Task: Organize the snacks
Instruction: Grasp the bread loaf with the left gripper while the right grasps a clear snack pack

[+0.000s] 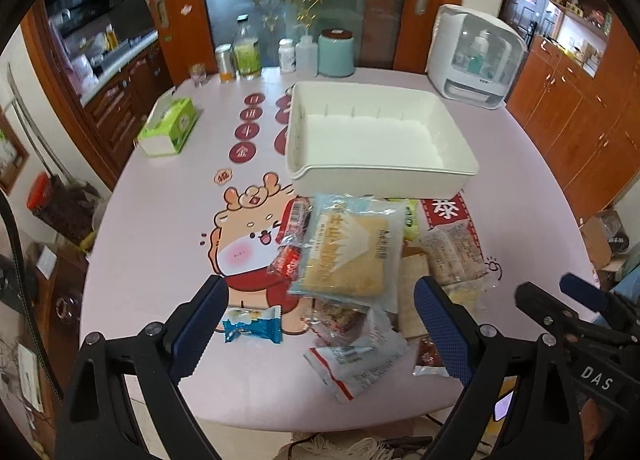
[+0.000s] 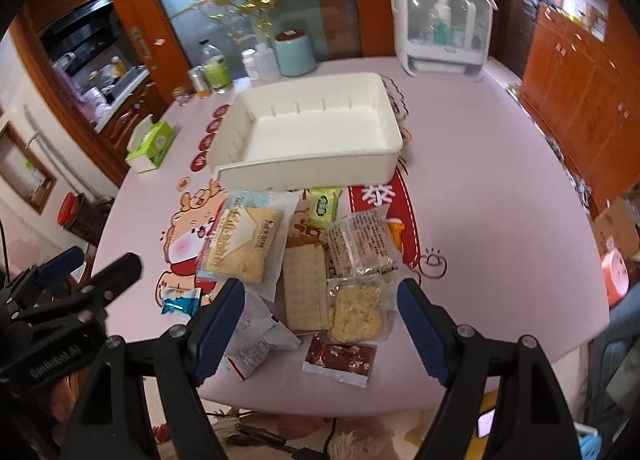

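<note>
Snacks heaped in front of an empty white bin on the pink table.

White rectangular bin [image 2: 308,132]: upright, empty, ribbed inner walls, low lip at its near left corner. Just before it, the heap: large clear-and-blue bag of pale square cake [image 2: 244,244], lying flat; small green packet [image 2: 324,206] close to the bin's front wall; clear sleeve with printed text [image 2: 360,244]; tan cracker pack [image 2: 305,292] flat, between the cake bag and a clear pouch of crumbly yellow bits [image 2: 356,312]. Nearer the table edge: red-brown sachet [image 2: 340,358], white crinkled wrapper [image 2: 256,336]. Blue-and-white candy [image 1: 252,325] lies apart to the left; red wrappers [image 1: 294,238] tuck against the cake bag's left side.
</note>
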Available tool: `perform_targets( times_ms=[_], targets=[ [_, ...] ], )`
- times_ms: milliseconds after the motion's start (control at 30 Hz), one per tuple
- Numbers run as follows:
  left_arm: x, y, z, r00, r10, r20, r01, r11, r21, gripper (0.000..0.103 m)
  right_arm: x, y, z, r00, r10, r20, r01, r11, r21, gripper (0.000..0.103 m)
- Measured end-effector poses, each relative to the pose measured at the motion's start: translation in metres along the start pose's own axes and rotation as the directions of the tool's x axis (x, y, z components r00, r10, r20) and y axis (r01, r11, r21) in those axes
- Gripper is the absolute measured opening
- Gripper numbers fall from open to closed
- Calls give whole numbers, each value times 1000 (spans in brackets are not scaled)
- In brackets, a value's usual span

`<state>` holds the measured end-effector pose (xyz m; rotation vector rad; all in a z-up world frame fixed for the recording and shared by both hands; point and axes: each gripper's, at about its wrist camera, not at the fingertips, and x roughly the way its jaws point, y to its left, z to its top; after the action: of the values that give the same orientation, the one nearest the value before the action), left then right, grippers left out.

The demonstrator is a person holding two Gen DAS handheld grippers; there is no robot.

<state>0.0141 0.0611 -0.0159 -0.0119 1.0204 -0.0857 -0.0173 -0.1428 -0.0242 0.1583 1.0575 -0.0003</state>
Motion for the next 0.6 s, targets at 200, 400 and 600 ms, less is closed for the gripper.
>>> perform_targets(
  times_ms=[200,400,600],
  targets=[
    [35,36,-2,999,-1,-51,-1,999,-38,93,21,0,-6,998,-58,-27,60,997,52,79],
    [67,40,0,996,-1,-89,4,999,32,93,38,-17,-14,993,-93,-69,101,988,115,79],
    [111,28,8,973,-118,-199,127,991,36,93,66,-30,-16,985,-125,-116,134,988,71,79]
  ],
)
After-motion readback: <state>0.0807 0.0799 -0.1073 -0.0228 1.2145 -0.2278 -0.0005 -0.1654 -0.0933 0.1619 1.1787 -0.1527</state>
